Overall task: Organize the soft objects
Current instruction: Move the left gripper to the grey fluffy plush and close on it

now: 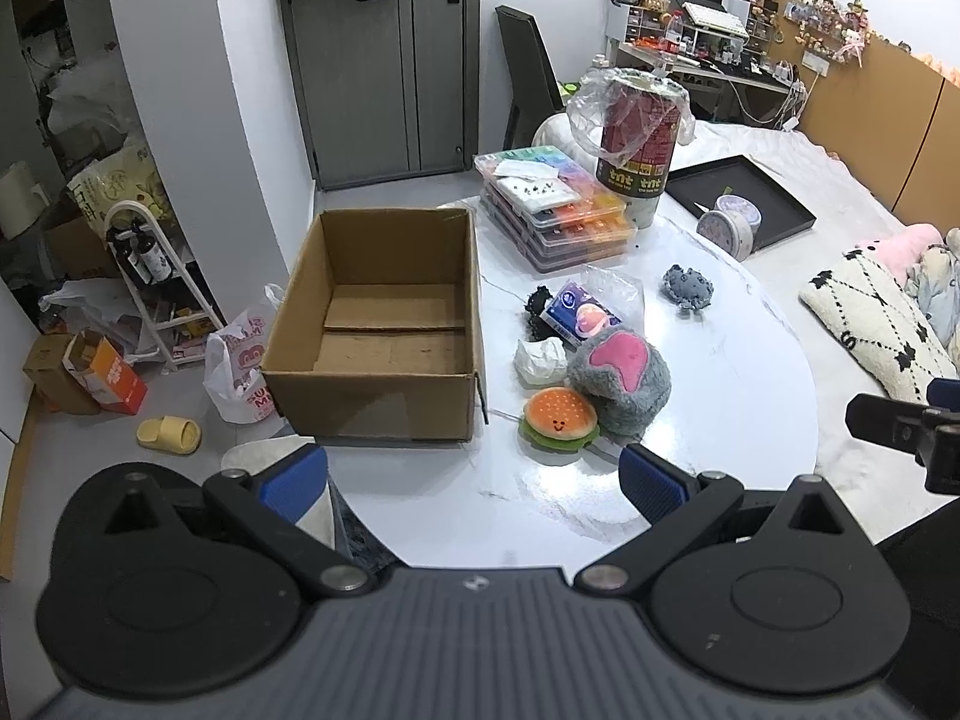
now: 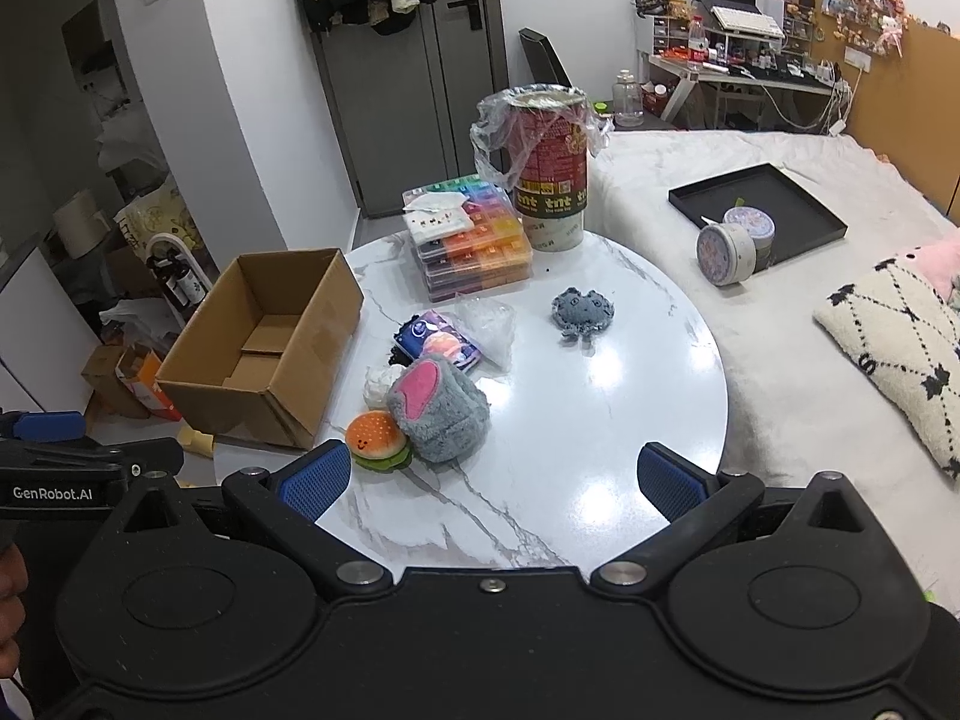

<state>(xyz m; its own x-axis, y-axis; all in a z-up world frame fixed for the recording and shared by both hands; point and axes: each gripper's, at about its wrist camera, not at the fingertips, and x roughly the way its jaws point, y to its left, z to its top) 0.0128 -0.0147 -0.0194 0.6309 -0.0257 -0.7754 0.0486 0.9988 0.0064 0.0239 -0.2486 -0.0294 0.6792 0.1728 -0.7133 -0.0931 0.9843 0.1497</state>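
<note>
On the round white marble table [image 1: 690,396] [image 2: 576,420] lie a burger plush [image 1: 559,420] [image 2: 377,440], a grey plush with a pink patch [image 1: 621,378] [image 2: 437,411], a small grey knitted toy [image 1: 688,288] [image 2: 582,312], a white crumpled soft item [image 1: 540,361] [image 2: 379,382] and a blue tissue pack [image 1: 579,315] [image 2: 441,341]. An empty open cardboard box [image 1: 384,324] [image 2: 264,342] stands at the table's left edge. My left gripper [image 1: 471,483] is open and empty, just short of the burger plush. My right gripper [image 2: 492,480] is open and empty over the table's near edge.
A stack of clear bead cases [image 1: 555,210] [image 2: 471,246] and a tall red can with a plastic bag [image 1: 639,144] [image 2: 549,168] stand at the table's back. A bed with a black tray [image 2: 759,207], round tins [image 2: 726,252] and a pillow [image 2: 900,348] lies right. Floor clutter sits left.
</note>
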